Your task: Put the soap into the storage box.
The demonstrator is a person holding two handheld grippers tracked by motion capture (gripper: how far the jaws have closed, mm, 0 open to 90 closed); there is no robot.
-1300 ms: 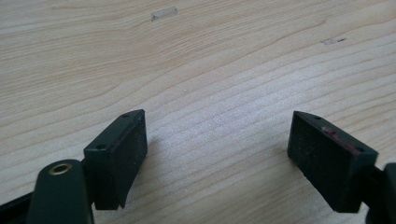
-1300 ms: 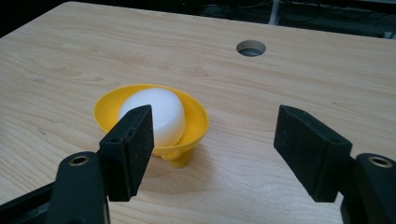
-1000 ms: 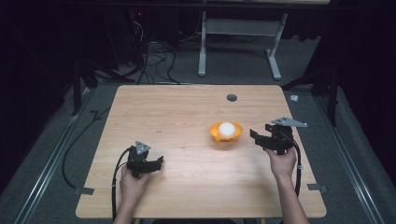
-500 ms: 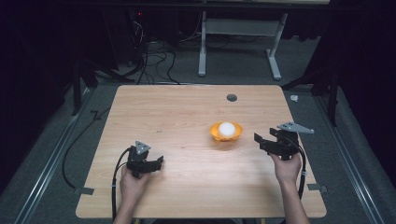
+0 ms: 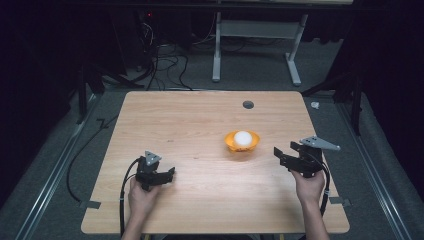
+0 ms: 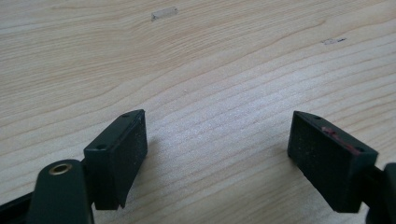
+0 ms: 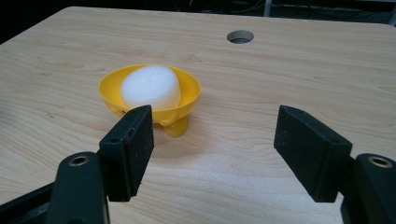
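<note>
A round white puck (image 7: 152, 87) sits in a glossy yellow plastic bowl (image 7: 189, 93) on the pale wood-grain surface (image 5: 200, 125). Both black tongs, right (image 7: 212, 135) and left (image 6: 217, 149), stand spread, gripping nothing.

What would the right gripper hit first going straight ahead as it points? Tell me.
Probably the yellow bowl, which sits just ahead of the right gripper but left of its centre line: one jaw would likely clip its rim. Between the jaws lies bare table. Depth is unclear.
</note>
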